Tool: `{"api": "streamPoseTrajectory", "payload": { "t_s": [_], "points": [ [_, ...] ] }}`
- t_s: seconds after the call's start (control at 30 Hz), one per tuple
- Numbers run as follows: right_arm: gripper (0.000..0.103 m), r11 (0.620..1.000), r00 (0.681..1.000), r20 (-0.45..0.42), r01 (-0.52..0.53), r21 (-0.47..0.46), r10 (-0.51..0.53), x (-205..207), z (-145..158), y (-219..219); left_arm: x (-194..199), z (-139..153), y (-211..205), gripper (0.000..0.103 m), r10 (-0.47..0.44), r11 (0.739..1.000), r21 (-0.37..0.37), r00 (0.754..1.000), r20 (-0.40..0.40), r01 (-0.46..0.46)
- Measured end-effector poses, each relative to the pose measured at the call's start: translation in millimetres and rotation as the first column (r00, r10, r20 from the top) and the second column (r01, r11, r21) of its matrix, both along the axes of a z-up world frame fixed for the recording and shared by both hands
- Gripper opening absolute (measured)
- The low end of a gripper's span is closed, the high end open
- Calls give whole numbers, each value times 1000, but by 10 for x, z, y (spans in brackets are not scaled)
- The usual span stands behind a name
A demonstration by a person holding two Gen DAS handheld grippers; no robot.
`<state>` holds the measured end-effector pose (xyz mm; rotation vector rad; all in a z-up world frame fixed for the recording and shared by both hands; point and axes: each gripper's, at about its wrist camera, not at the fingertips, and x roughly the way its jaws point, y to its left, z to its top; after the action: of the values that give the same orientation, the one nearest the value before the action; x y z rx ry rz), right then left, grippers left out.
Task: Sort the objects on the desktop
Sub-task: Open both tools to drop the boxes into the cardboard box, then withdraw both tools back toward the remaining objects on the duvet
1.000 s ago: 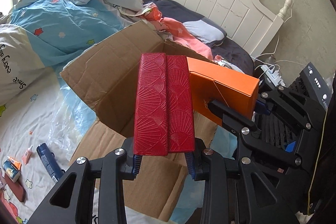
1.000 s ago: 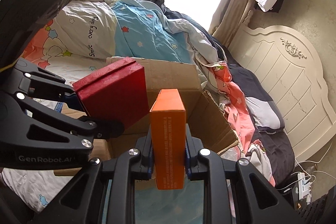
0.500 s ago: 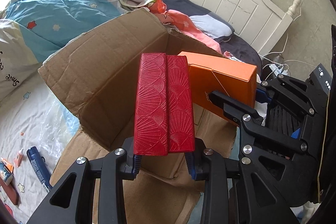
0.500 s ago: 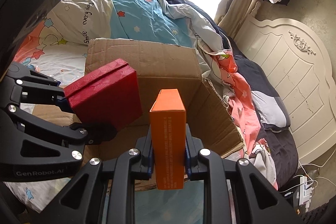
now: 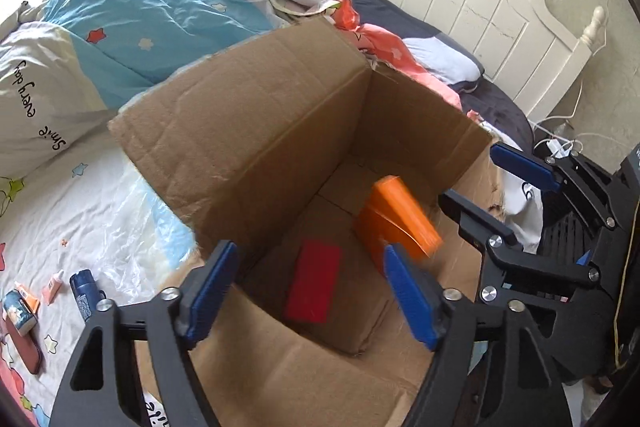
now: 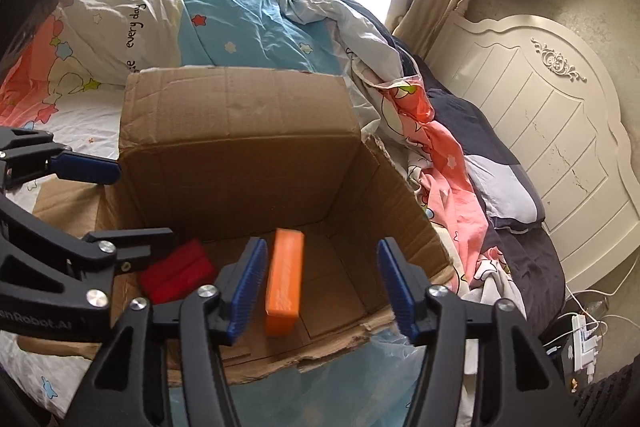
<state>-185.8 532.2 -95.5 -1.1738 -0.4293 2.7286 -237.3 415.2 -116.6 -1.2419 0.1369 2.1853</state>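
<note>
1. Your left gripper is opening, jaws wide, gripping nothing.
2. Your right gripper is opening too, pads clear of everything.
3. Red box is lying inside the cardboard box.
4. Orange box, motion-blurred, is sitting beside it in there.

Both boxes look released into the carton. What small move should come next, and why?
Probably lift both claws up and back, clear of the cardboard carton. The left claw and right claw are opening with nothing between their pads; the red box and orange box are inside. Small items remain on the bedsheet.
</note>
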Motion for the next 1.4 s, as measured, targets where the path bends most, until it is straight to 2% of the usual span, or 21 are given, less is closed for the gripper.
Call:
{"api": "streamPoseTrajectory", "payload": {
  "t_s": [0.07, 0.13, 0.37, 0.6, 0.8, 0.9, 1.4],
  "points": [
    [76, 1000, 1000, -18, 13, -26, -14, 29, 52, 52, -20, 41, -53, 92, 13, 1000, 27, 1000, 3, -13],
    [77, 999, 999, -26, 24, -40, -25, 48, 85, 69, -28, 70, -73, 96, 21, 999, 35, 1000, 8, -22],
    [77, 999, 997, -63, 37, -24, -38, 153, 145, 34, 22, 125, -60, 98, 9, 999, 34, 1000, 14, -10],
    [77, 998, 997, -62, 49, -39, -52, 259, 205, -16, 119, 178, -111, 98, -2, 999, 44, 1000, 22, 1],
    [77, 995, 996, -68, 44, -91, -50, 358, 281, -133, 205, 265, -264, 99, -1, 1000, 21, 1000, 15, 0],
    [77, 995, 997, -71, 30, -90, -37, 419, 303, -274, 274, 301, -389, 99, -5, 1000, -19, 1000, 1, 5],
    [77, 994, 995, -56, -90, -56, 87, 722, 355, -1112, 630, 226, -1352, 99, 102, 994, -47, 992, 69, -99]
  ]
}}
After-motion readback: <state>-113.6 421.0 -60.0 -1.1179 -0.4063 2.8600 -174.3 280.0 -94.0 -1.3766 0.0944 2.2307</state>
